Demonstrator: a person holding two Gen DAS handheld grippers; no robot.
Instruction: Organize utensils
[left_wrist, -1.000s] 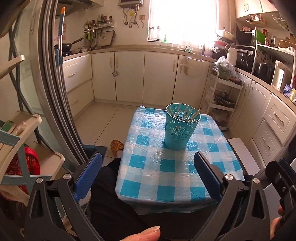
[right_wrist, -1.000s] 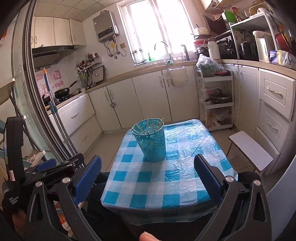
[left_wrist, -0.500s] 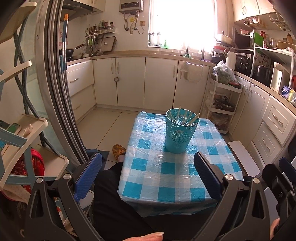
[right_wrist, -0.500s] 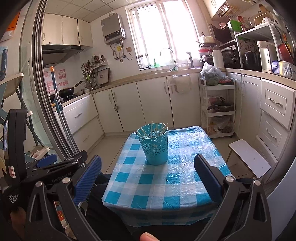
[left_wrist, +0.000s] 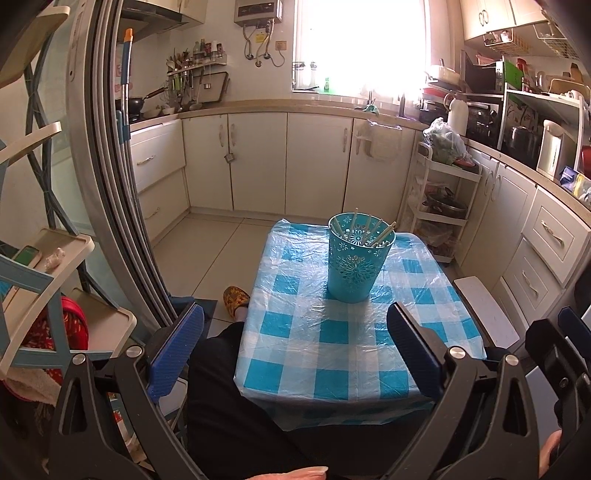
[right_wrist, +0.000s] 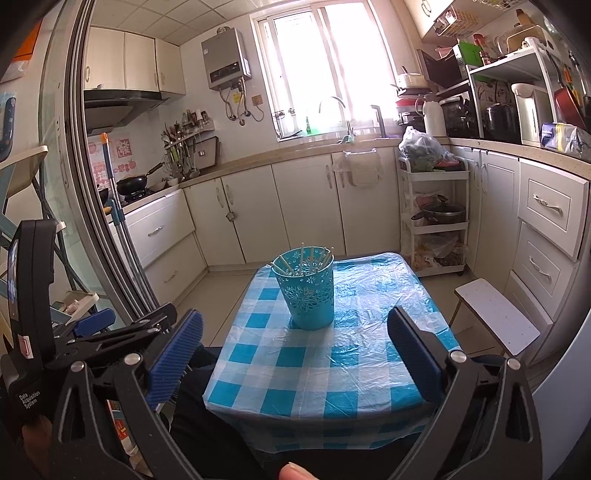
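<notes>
A turquoise perforated cup with a cut-out flower pattern (left_wrist: 354, 263) is seen standing upright on a small table covered by a blue-and-white checked plastic cloth (left_wrist: 332, 332). The cup is placed toward the far half of the cloth, well apart from both grippers. Several pale, thin chopstick-like sticks (left_wrist: 369, 230) are held inside the cup, their tips fanned out above its rim; their exact number cannot be told. No loose utensil is seen on the cloth around the cup.

The left gripper (left_wrist: 295, 354) is held spread wide and empty, short of the near edge of the cloth. The right gripper (right_wrist: 295, 354) is likewise spread wide and empty, at the near side of the cup.

The sticks are judged to be light, stiff and smooth, so they would be liable to slip or pivot if pinched near a tip. A hold on the exposed upper part, just above the cup's rim, with the ribbed blue pads (right_wrist: 177, 354) set across a stick, is thought to be firmest. The cup itself is judged light and easily tipped, and the plastic cloth under it looks slick; it would best be steadied by its wall if a stick were drawn out.
</notes>
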